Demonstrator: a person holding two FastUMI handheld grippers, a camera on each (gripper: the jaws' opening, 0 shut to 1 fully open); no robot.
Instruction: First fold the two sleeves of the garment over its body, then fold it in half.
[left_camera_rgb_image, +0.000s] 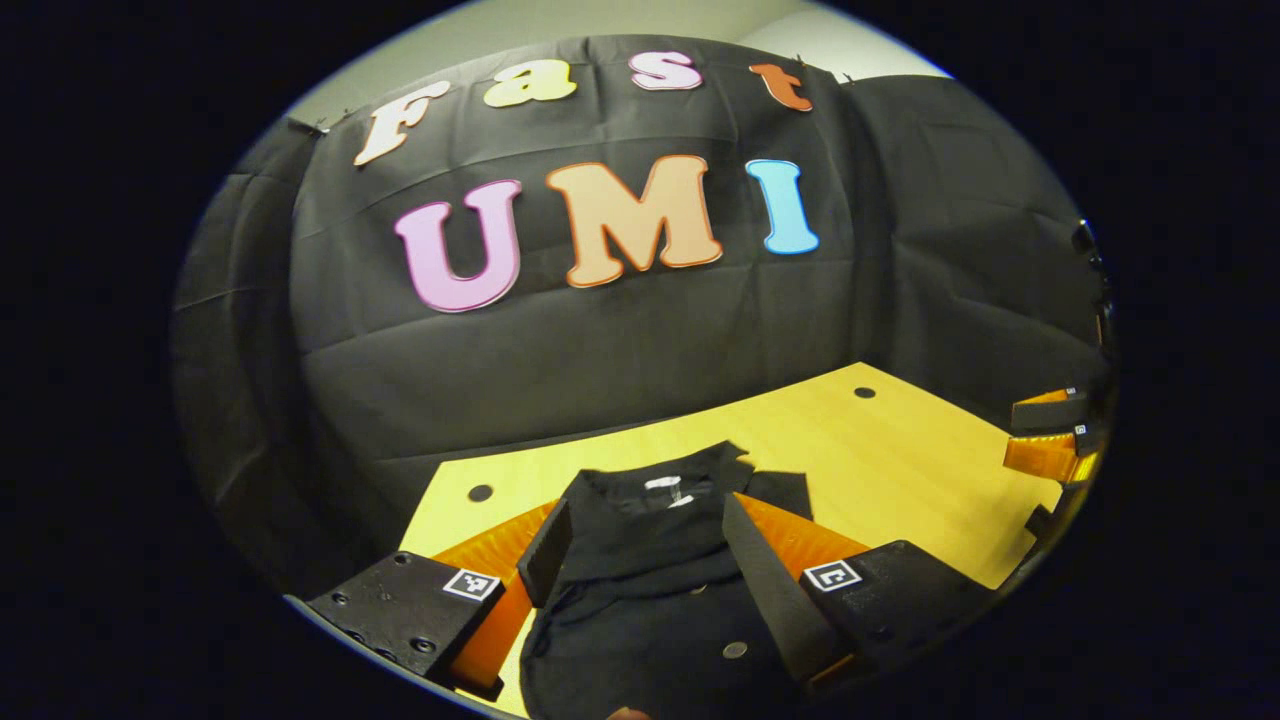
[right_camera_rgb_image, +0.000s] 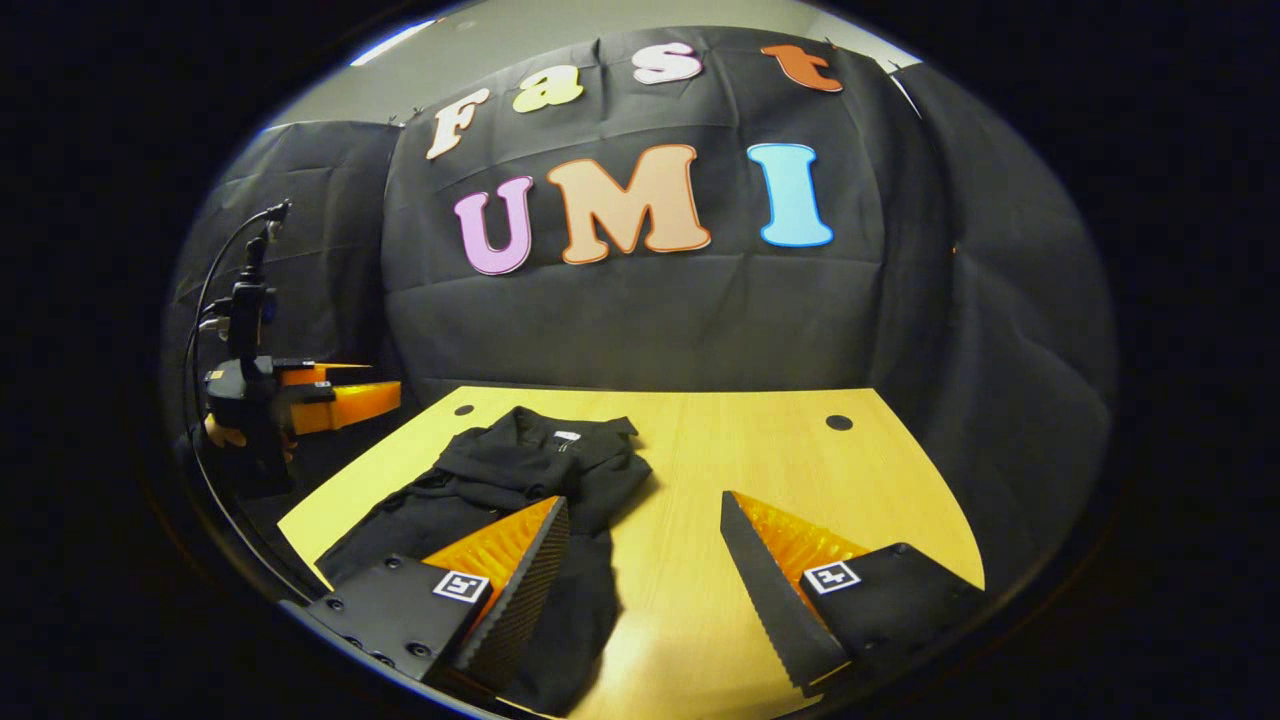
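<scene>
Black garment lies on worktop, collar at far side. Left tool apart, over its body; right tool apart, at its right edge. Probably sleeve fold: pinch cuff only, lay flat across body.

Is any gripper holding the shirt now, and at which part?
Nothing is held. Both the left gripper and right gripper are open above the black shirt.

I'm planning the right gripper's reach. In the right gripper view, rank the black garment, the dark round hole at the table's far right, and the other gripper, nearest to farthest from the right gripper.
1. Black garment, under its left finger.
2. Dark round table hole, far right.
3. Other gripper, beyond the table's left edge.
</scene>
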